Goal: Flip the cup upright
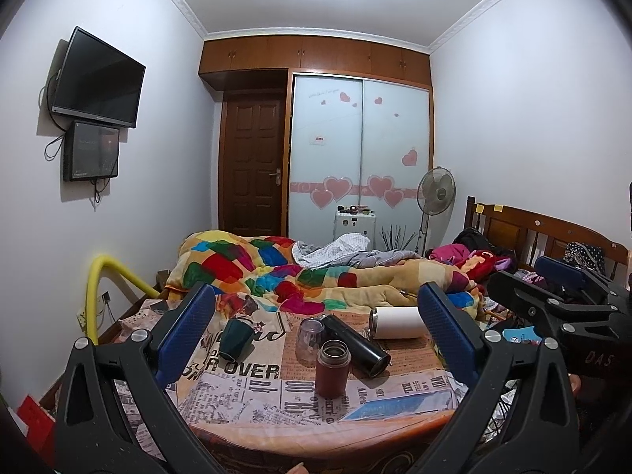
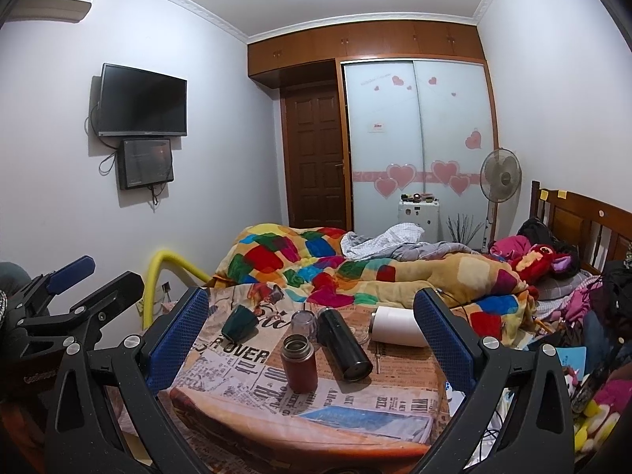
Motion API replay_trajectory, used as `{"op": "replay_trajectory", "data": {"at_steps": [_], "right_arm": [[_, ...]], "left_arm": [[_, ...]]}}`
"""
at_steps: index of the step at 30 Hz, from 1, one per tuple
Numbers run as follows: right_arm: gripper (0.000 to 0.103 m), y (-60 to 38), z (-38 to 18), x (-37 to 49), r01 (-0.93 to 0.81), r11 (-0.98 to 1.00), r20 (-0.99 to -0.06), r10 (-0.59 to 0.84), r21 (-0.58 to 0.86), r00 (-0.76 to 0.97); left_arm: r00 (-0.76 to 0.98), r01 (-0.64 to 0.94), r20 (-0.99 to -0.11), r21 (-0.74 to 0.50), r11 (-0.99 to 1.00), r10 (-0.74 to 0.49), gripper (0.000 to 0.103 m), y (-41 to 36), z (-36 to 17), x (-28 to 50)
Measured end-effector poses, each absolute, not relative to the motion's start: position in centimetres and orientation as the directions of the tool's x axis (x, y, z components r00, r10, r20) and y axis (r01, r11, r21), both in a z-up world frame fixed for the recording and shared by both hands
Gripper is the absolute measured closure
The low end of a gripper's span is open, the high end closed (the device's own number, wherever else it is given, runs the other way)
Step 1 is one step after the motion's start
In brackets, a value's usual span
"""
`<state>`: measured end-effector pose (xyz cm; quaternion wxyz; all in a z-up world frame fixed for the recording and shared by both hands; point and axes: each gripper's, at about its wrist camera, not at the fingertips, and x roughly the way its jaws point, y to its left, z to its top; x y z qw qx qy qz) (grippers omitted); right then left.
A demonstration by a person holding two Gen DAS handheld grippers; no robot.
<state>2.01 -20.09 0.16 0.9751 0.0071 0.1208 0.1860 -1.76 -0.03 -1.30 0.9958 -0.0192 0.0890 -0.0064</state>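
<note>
Both grippers, left [image 1: 316, 328] and right [image 2: 312, 328], gape released above the newsprint-patterned tablecloth [image 1: 245, 391], where 1 glossy, tapered dark-green cup [image 1: 236, 339] lies tipped beside cylindrical flasks.

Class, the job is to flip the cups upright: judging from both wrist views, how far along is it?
Done: the brown flask stands upright. In hand: nothing; the left gripper and right gripper are open and hold nothing. Left: the green cup, black flask and white cup lie on their sides.
</note>
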Motion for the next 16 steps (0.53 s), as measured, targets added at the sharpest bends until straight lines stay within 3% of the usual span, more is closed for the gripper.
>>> {"op": "replay_trajectory", "data": {"at_steps": [16], "right_arm": [[0.000, -19.9, -0.1, 2.7, -0.353, 0.934, -0.249, 0.357, 0.060, 0.900]], "left_arm": [[0.978, -0.031, -0.206, -0.079, 0.996, 0.014, 0.000, 1.4, -1.9, -0.8]]}}
